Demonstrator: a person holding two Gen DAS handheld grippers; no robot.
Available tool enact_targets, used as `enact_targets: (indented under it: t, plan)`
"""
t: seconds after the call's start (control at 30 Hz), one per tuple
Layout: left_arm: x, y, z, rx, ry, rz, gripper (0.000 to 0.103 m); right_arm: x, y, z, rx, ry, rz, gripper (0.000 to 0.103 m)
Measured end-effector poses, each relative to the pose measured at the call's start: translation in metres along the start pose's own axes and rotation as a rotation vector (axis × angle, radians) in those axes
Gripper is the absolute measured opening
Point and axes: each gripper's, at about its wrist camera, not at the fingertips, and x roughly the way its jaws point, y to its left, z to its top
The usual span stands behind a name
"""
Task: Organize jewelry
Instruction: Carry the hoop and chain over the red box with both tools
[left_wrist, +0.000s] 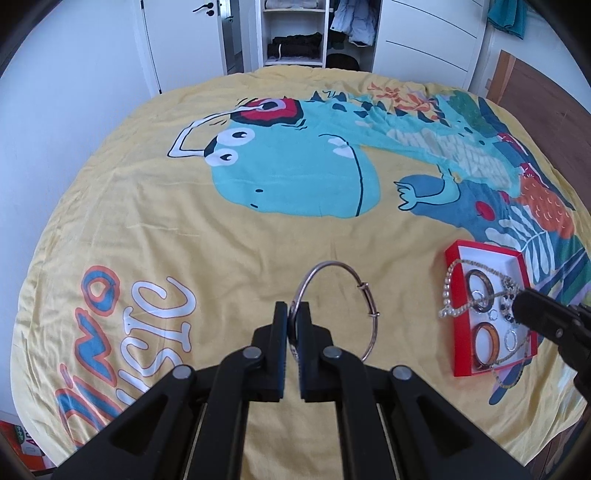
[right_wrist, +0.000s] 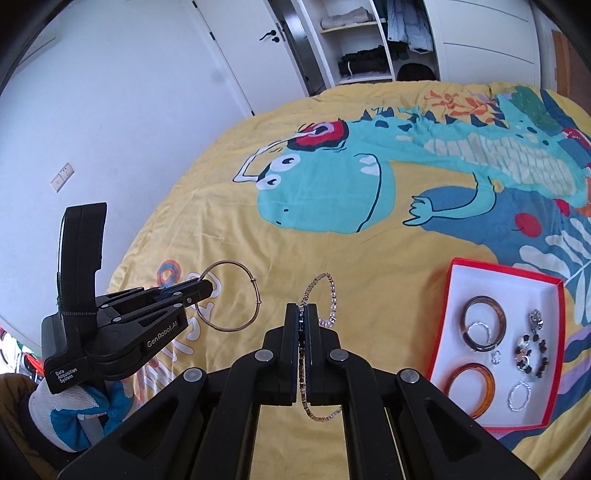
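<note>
We count two tools, the left tool (left_wrist: 291, 306) and the right tool (right_wrist: 303, 308), one thin silver bangle (right_wrist: 231, 295), one rhinestone chain bracelet (right_wrist: 325, 299), one red box (right_wrist: 554, 332), two brown resin bangles (right_wrist: 484, 323), and one beaded bracelet (right_wrist: 532, 356).

2 wrist views look down, sharing the bedspread (left_wrist: 221, 258).
</note>
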Motion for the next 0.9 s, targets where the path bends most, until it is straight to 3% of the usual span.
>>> enact_targets:
  t: [0.47,0.9]
  plan:
    - [-0.033,-0.032,0.005,0.055,-0.014,-0.021,0.004,-0.045,-0.013,0.004,0.01,-0.054,-0.041,0.003]
    - [-0.048,-0.092,0.018,0.141,-0.029,-0.072,0.004,-0.089,-0.05,0.004,0.052,-0.109,-0.098,0.003]
